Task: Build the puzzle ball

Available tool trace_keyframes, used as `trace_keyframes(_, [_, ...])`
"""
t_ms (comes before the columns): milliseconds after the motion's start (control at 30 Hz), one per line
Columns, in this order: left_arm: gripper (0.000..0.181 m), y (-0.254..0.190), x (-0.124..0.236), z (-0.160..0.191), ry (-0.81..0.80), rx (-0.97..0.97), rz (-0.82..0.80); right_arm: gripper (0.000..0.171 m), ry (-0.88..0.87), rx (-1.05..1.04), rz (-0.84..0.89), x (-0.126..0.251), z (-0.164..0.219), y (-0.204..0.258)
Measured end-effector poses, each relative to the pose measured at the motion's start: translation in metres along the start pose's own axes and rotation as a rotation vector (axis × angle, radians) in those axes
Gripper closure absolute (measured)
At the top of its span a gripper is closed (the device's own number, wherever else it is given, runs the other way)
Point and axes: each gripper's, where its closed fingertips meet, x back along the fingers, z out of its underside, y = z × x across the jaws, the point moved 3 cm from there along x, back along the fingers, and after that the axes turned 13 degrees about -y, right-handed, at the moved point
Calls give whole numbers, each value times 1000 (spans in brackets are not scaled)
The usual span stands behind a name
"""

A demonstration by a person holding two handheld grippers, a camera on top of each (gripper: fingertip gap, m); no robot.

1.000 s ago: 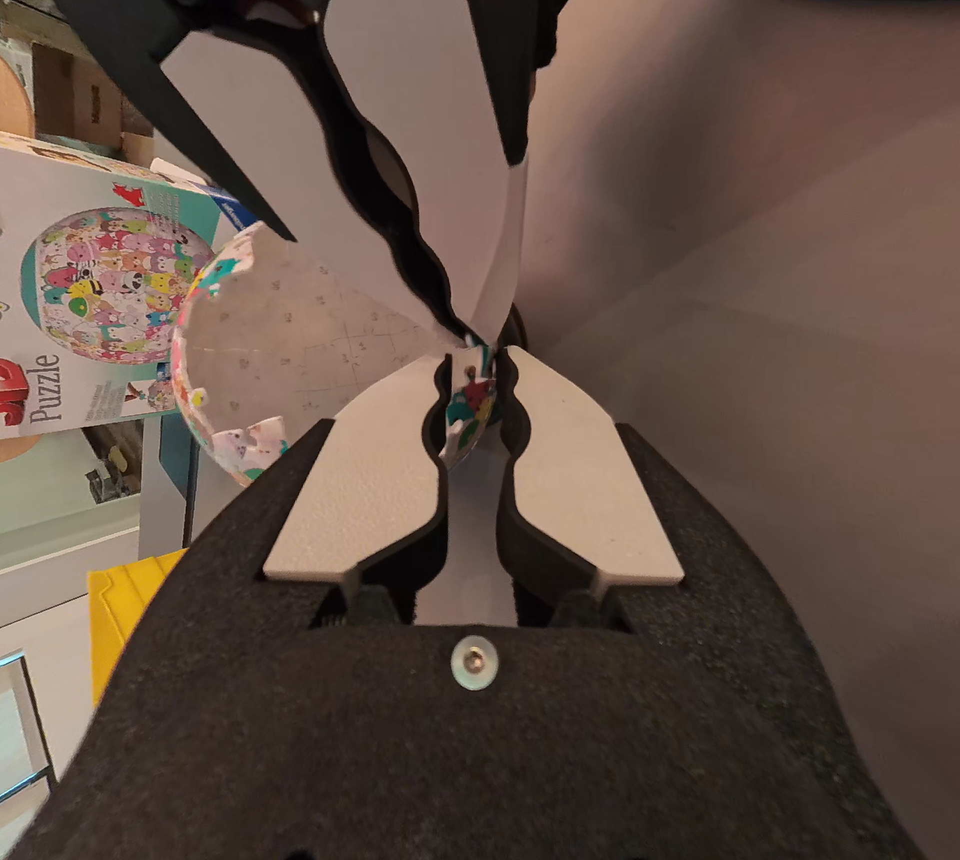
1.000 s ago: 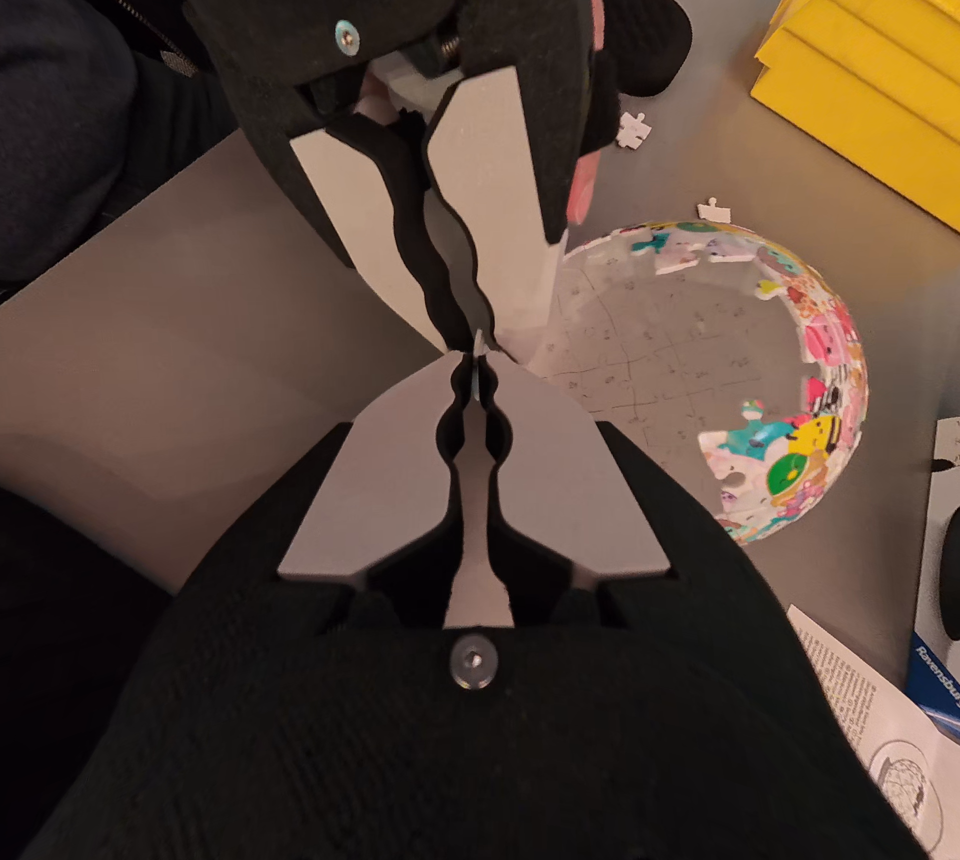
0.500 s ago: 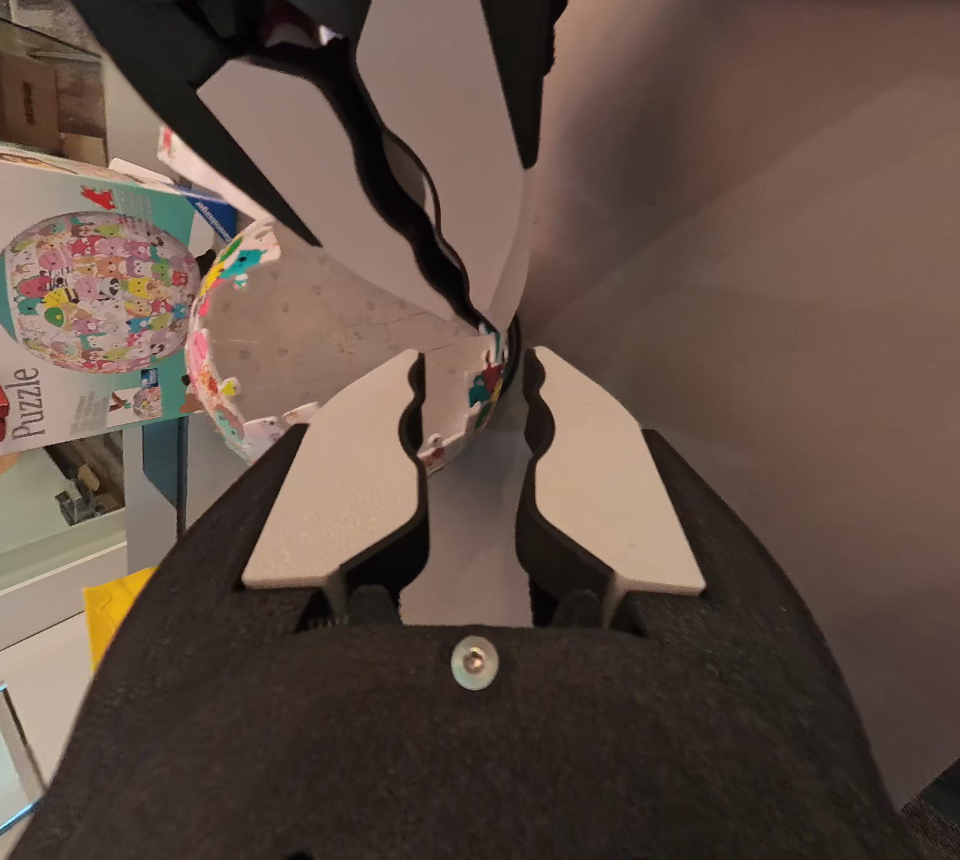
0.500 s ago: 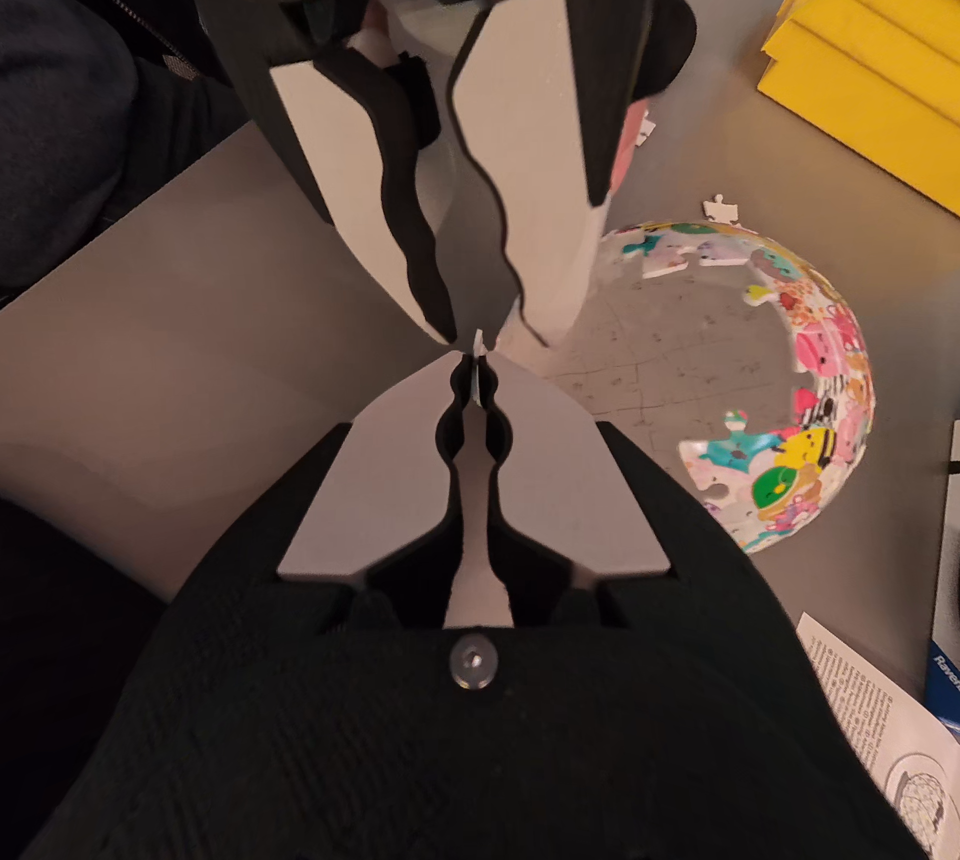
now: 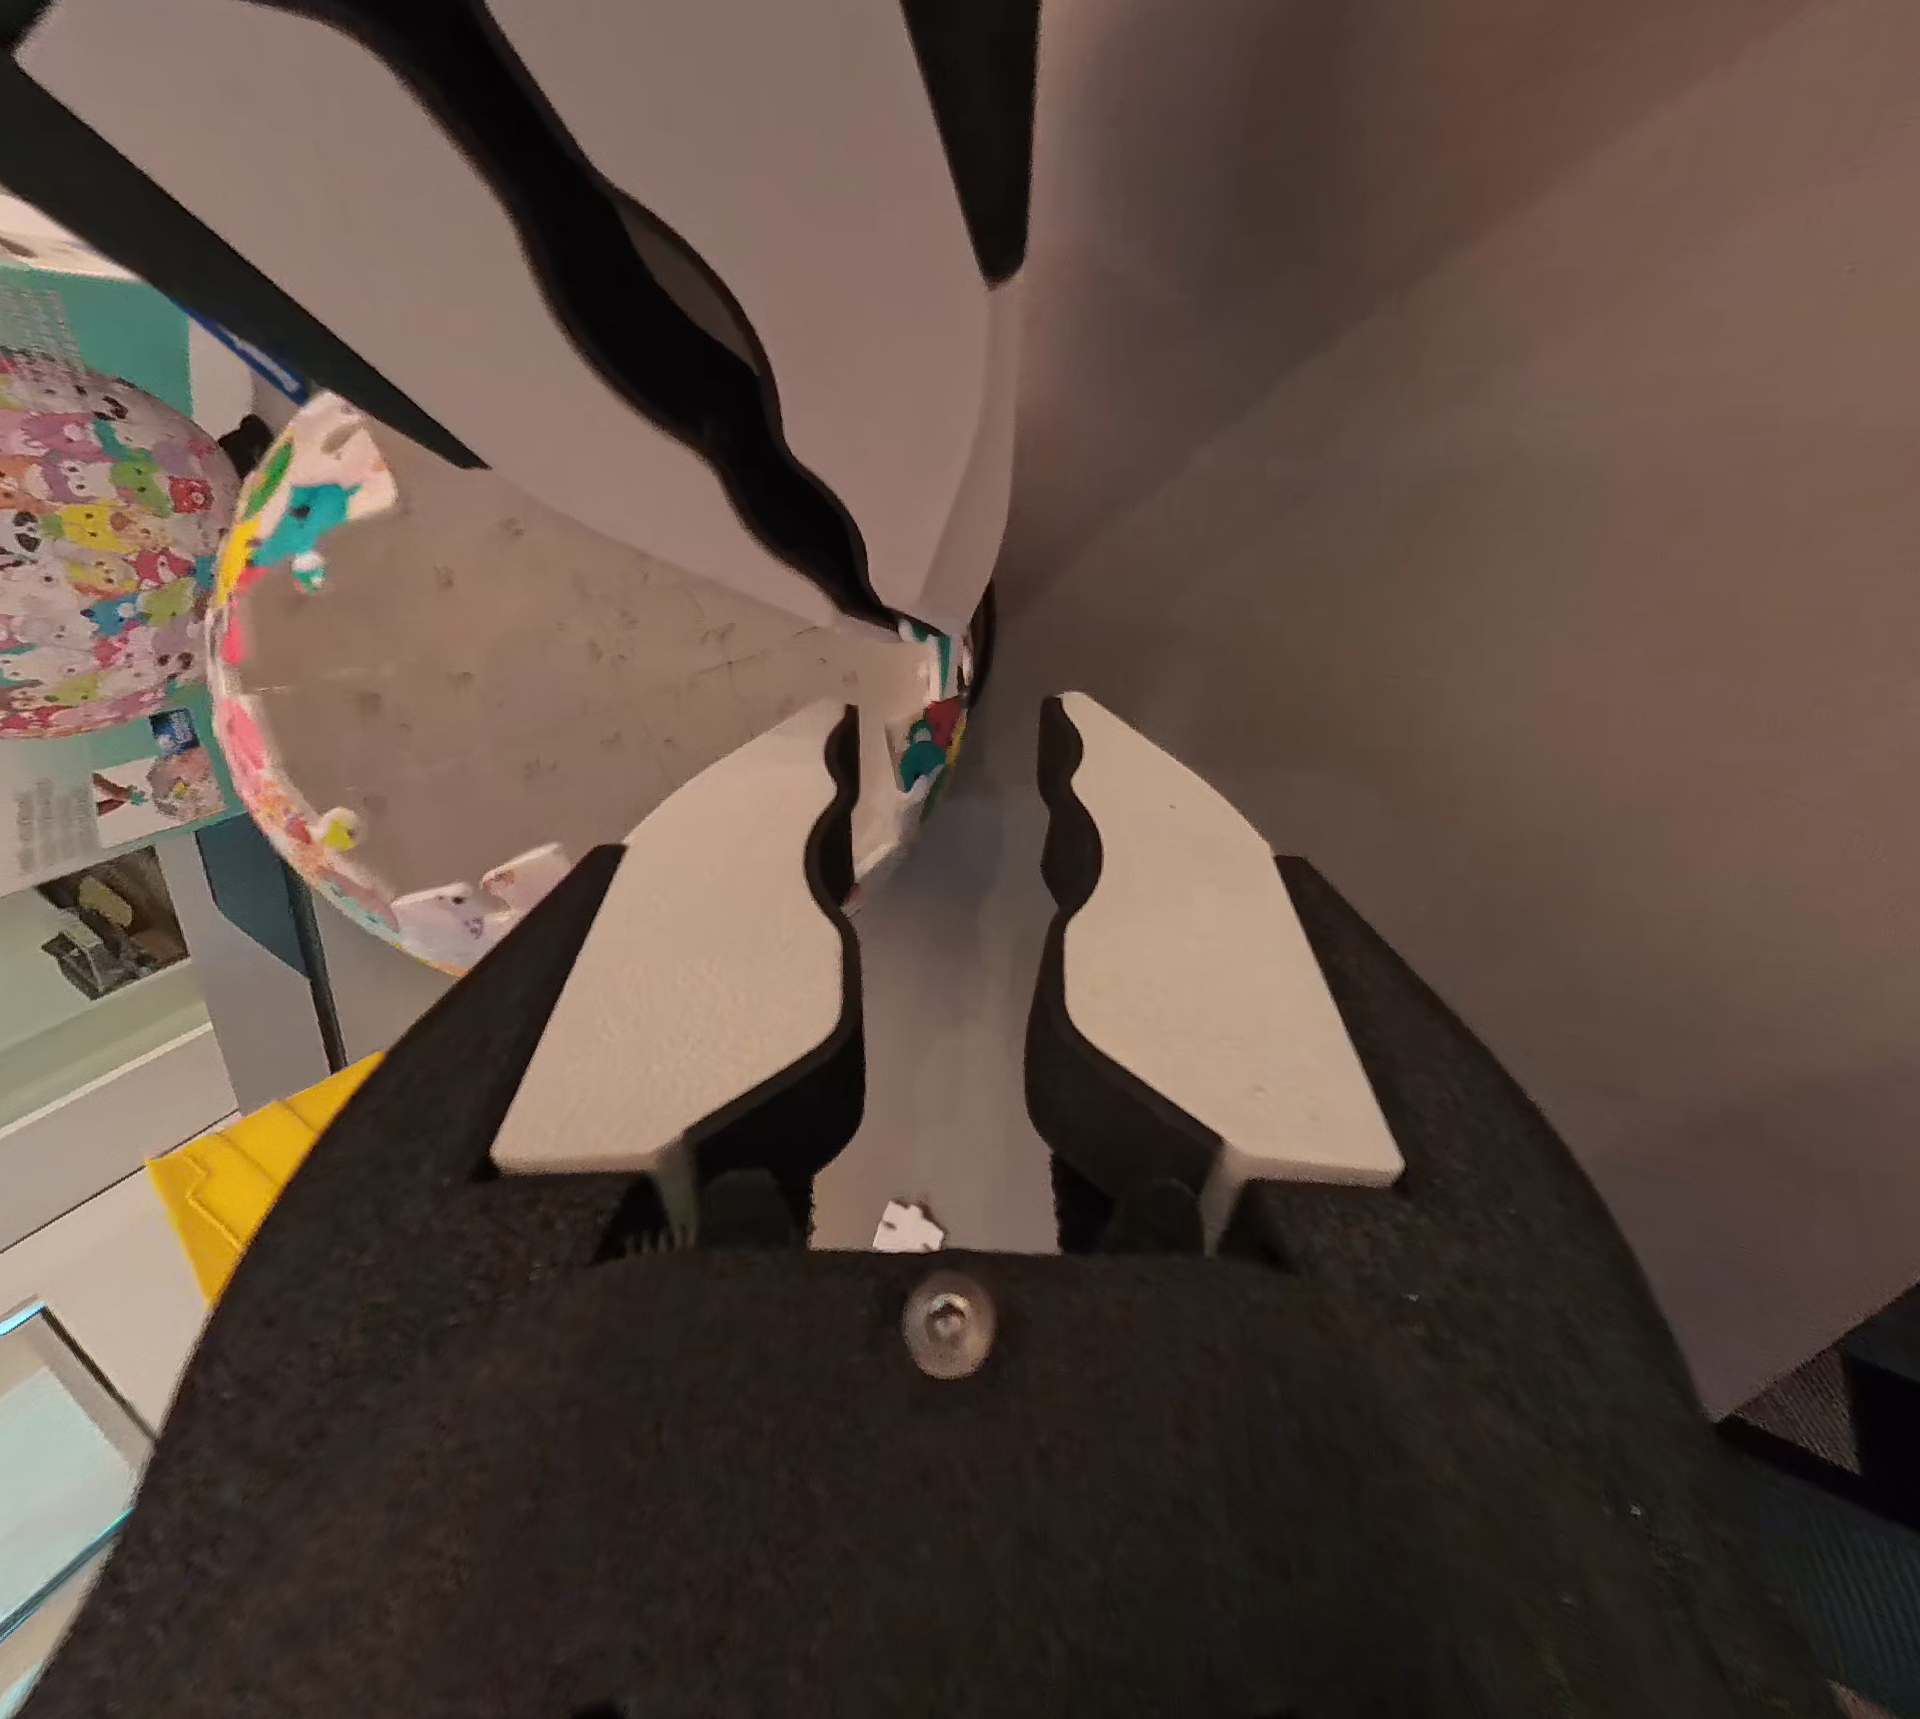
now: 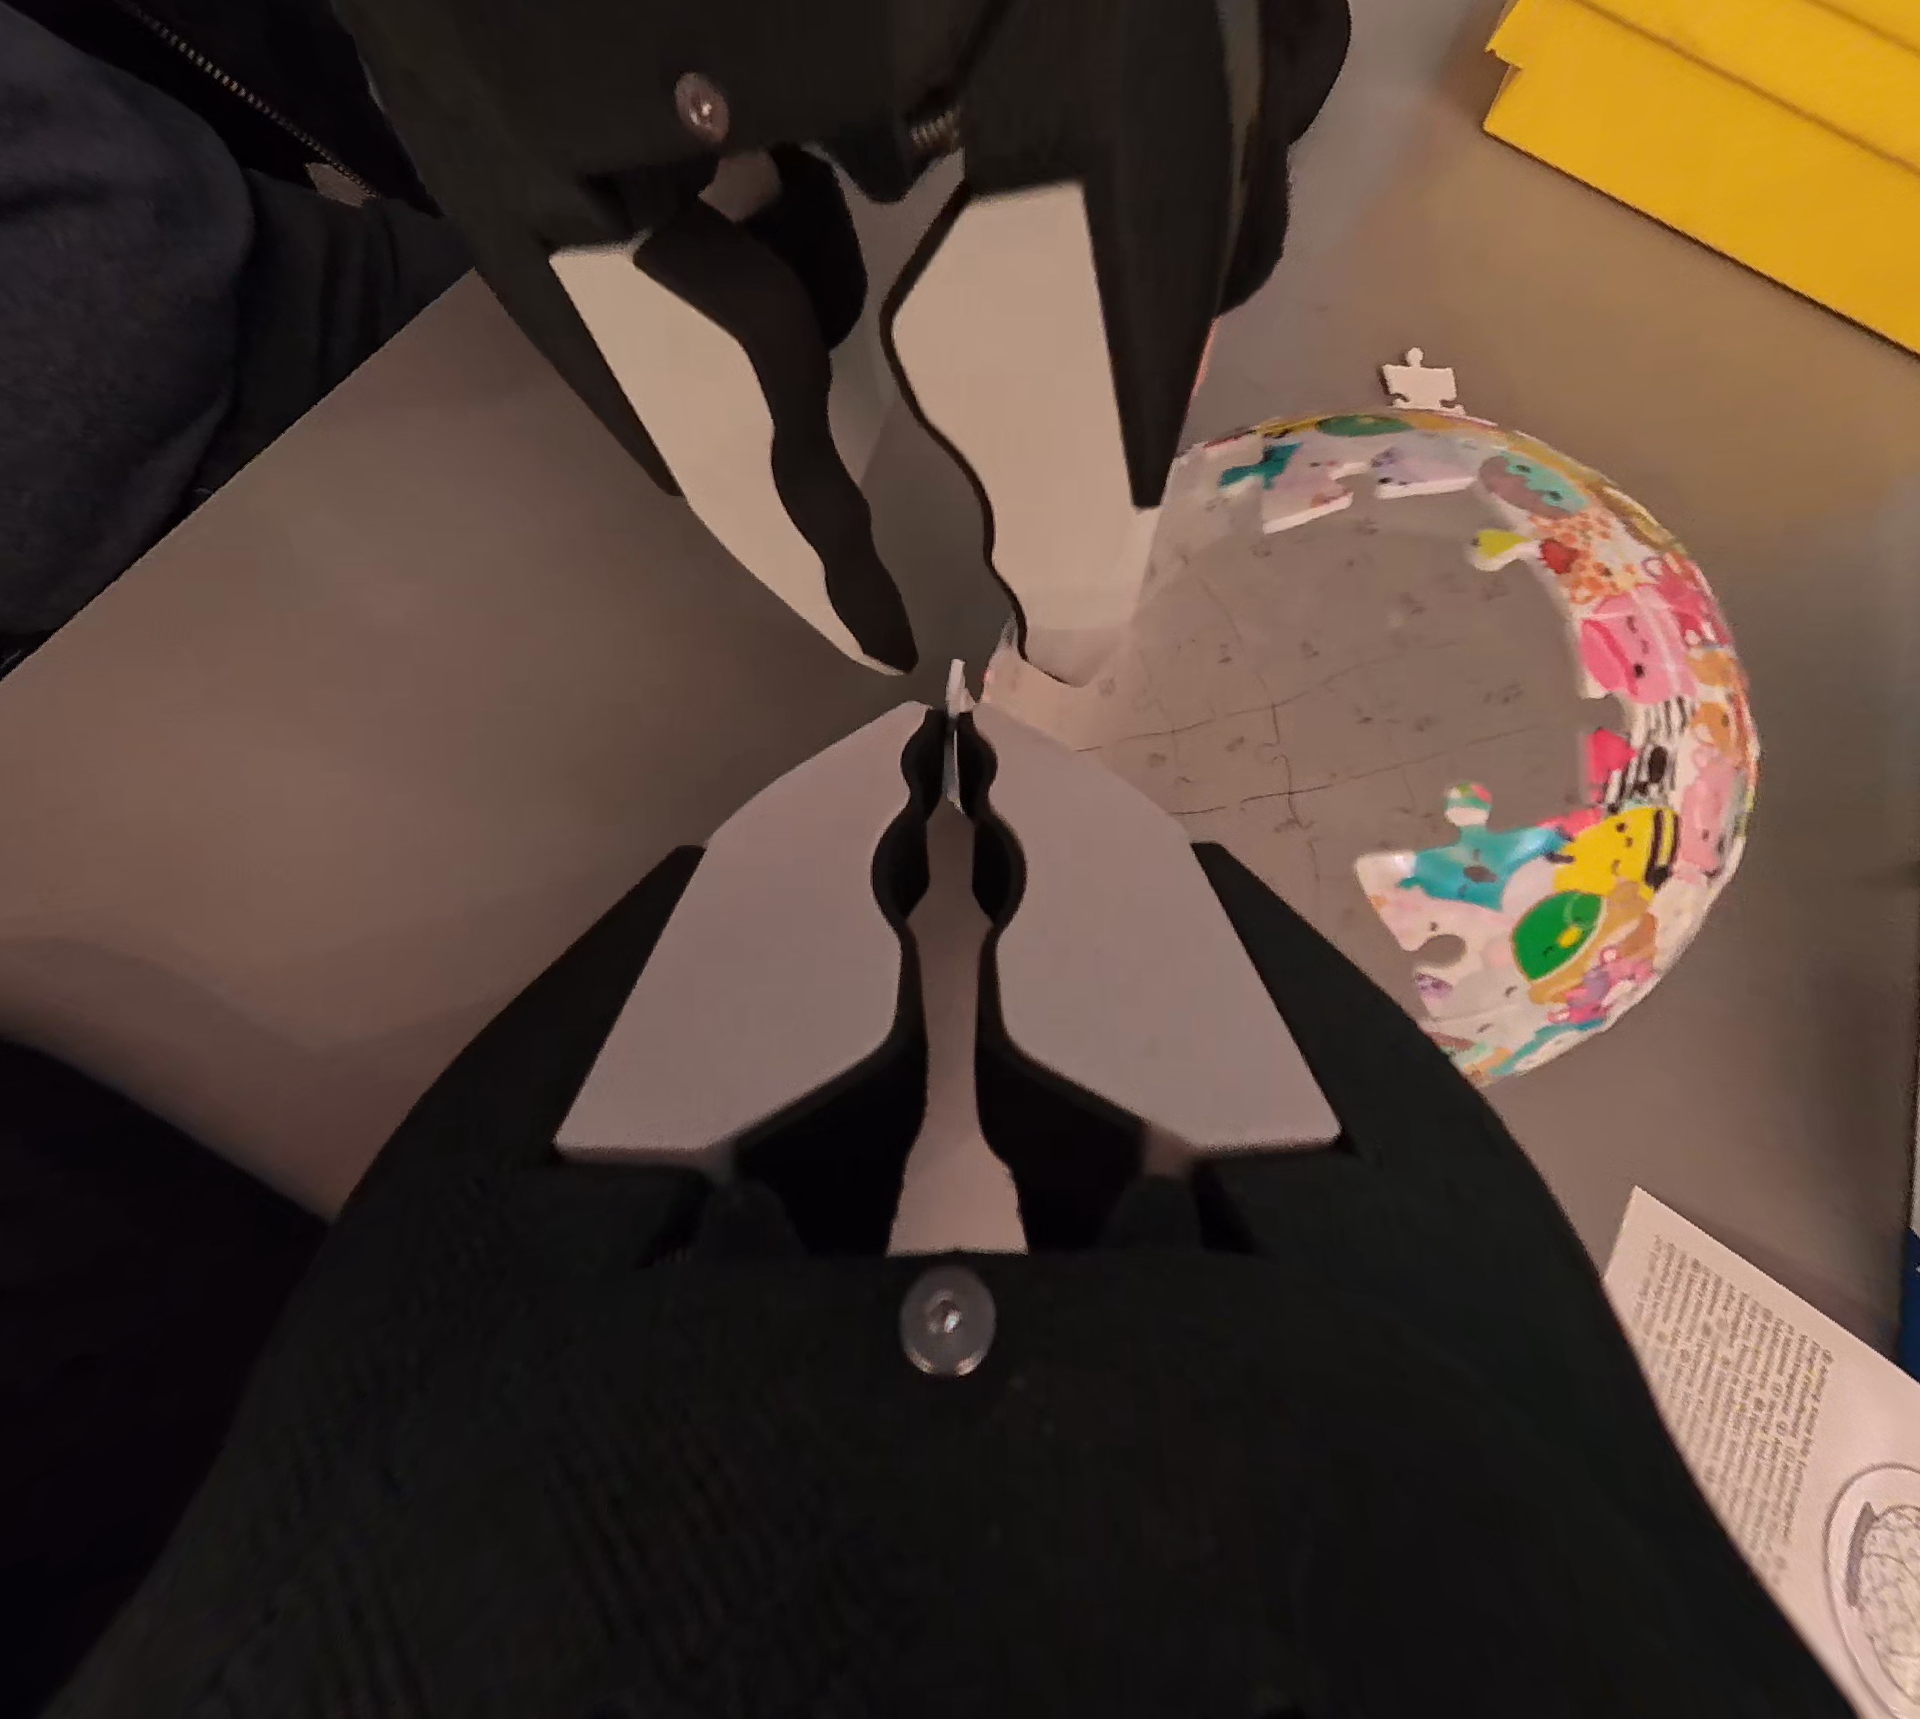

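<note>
Our right gripper (image 6: 951,719), clamped edge-on on a small white puzzle piece (image 6: 956,690), faces our empty, parted left gripper (image 5: 948,713); the half-built colourful puzzle ball (image 6: 1455,734) lies just right.

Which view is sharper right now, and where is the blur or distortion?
Right wrist view: sharper; the puzzle ball is fairly crisp, only the leaflet and the left gripper above smear slightly. Left wrist view: softer; the ball and puzzle box are blurred, and the wide lens bends the table edge.
</note>
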Motion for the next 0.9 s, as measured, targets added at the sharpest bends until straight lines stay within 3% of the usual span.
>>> trace_keyframes(100, [160, 1, 0, 0, -13, 19, 4, 168, 3, -42, 8, 1, 1, -3])
trace_keyframes(400, [156, 2, -3, 5, -24, 49, 9, 168, 21, -172, 29, 1, 2, -8])
trace_keyframes(900, [171, 9, -5, -1, -61, 101, 49, 168, 8, -163, 33, -1, 1, -10])
